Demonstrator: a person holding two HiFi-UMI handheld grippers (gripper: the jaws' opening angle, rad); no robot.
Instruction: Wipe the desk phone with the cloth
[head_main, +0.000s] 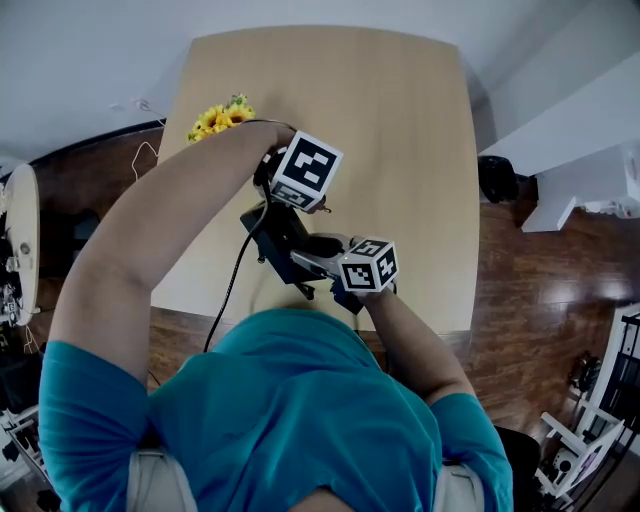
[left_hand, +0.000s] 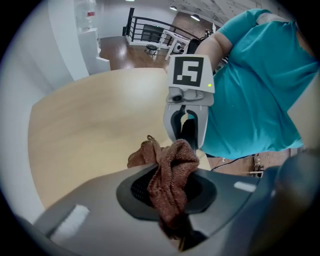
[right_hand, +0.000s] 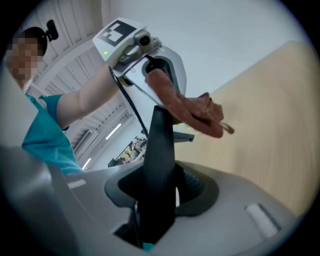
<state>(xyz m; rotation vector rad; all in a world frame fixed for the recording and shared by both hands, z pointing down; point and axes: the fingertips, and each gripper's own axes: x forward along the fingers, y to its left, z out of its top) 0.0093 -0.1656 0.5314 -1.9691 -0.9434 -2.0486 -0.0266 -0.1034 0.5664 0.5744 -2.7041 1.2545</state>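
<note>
Gripping the cloth (left_hand: 172, 175), the left claw (right_hand: 159, 75) has its jaws closed on one end, and the rest of the brown knit hangs free. The phone handset (right_hand: 159, 170) is clamped in the right claw (left_hand: 188, 131), whose jaws stand part-way apart around its black body. The handset's long axis runs out from those jaws toward the left claw. The cloth lies at its far end, touching it or just beside it; the contact itself cannot be confirmed. The left hand carries the cloth and so is the one placed to wipe, probably with strokes along the handset toward the right claw.

Only the head view places all this. The two claws face each other just above the near edge of the table (head_main: 400, 120), a cable (head_main: 232, 285) drops over that edge, and flowers (head_main: 221, 117) sit well apart at the far left. The person's arms there hide both grips. Each gripper view shows its own grip and the opposite claw head-on.
</note>
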